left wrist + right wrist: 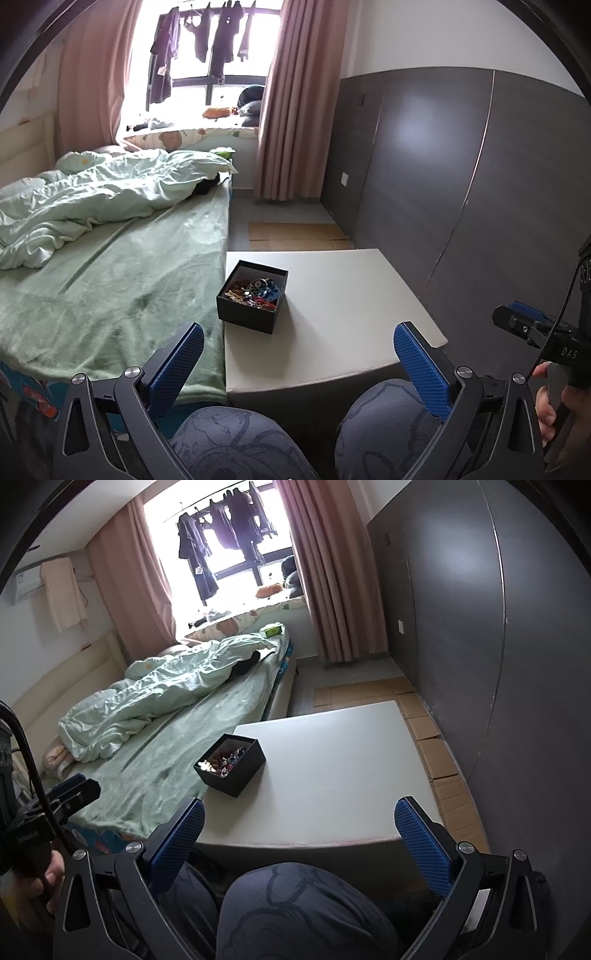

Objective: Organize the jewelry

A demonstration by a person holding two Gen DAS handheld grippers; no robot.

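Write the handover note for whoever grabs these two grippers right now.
Left gripper: open, empty, held above the knees.
Right gripper: open, empty, also back from the table.
Black box sits at the table's left side by the bed, lid off, with the jewelry in a tangled heap inside.
Done: nothing visible outside the box.
Left: apparently all the sorting.

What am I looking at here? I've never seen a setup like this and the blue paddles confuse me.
A seated person holds a handheld two-finger gripper in each hand; no robot arm. Each picture comes from a fisheye camera on one gripper, looking along its blue fingers. The left gripper and the right gripper are both open, holding nothing, above the person's knees. Ahead is a white table beside a bed. On it stands an open black box filled with tangled colourful jewelry, not yet touched.
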